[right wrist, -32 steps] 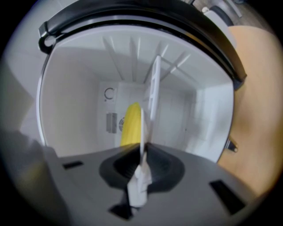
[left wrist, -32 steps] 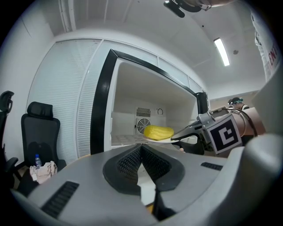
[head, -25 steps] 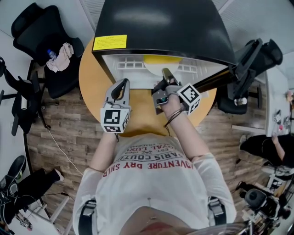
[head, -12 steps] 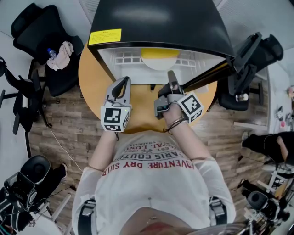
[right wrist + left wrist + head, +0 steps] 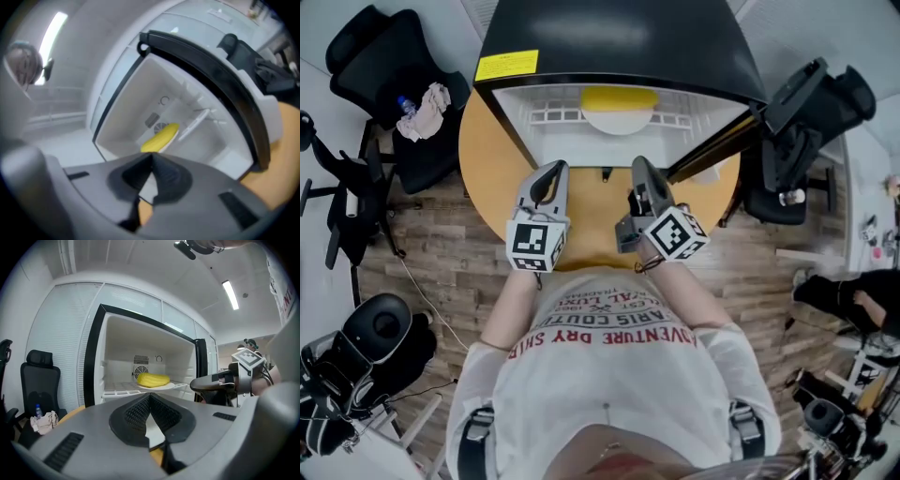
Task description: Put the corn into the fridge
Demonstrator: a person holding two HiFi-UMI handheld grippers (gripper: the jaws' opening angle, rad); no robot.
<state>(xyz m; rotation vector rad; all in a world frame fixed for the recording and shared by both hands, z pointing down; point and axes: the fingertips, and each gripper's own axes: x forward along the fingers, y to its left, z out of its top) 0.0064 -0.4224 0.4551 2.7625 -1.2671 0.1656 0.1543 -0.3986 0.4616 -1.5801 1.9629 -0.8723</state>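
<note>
The yellow corn (image 5: 621,98) lies on a white plate (image 5: 619,121) on the white shelf inside the open fridge (image 5: 619,37). It also shows in the left gripper view as corn (image 5: 152,379) and in the right gripper view as corn (image 5: 160,137). Both grippers hover over the orange table in front of the opening and point at it. My left gripper (image 5: 551,174) is shut and empty, its jaws meeting at the tip (image 5: 150,395). My right gripper (image 5: 639,171) is shut too, with nothing between its jaws (image 5: 151,157).
The fridge door (image 5: 712,150) stands open to the right, next to my right gripper. The round orange table (image 5: 487,159) carries the fridge. A black chair (image 5: 384,66) with a cloth and a bottle stands at the left, and another chair (image 5: 811,112) at the right.
My right gripper has rolled upright, its marker cube now facing up, and has drawn back a little from the fridge shelf. The left gripper has shifted slightly. The corn stays on its plate.
</note>
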